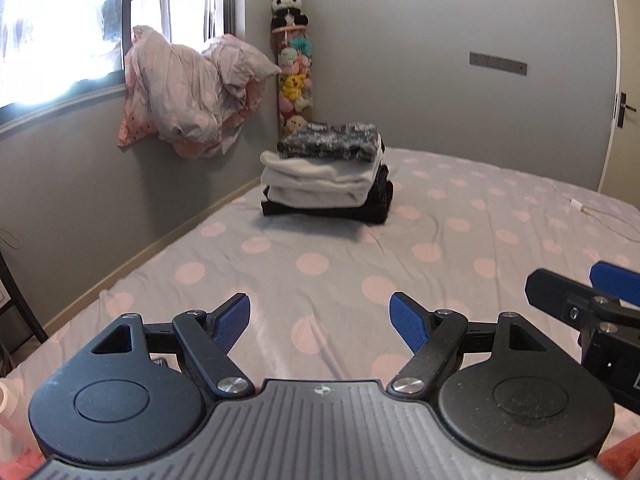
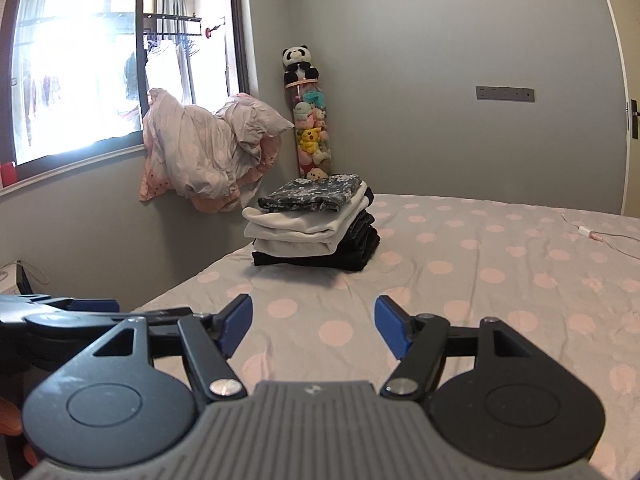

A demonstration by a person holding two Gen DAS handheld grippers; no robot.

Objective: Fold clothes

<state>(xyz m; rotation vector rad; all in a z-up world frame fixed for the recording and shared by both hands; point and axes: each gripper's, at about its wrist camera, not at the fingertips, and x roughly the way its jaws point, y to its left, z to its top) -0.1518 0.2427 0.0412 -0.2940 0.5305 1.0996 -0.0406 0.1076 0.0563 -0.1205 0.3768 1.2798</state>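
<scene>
Left wrist view: the left gripper [image 1: 320, 320] gapes empty over the polka-dot grey bedsheet [image 1: 460, 216]; a neat stack of folded dark and white clothes [image 1: 326, 176] sits ahead, well apart. Right wrist view: the right gripper [image 2: 314, 326] likewise spread, holding nothing; no loose garment shows, so folding looks finished as far as visible

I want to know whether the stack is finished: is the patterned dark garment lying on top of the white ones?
Yes, the patterned garment lies folded on top of the white clothes, with black ones at the bottom.
</scene>
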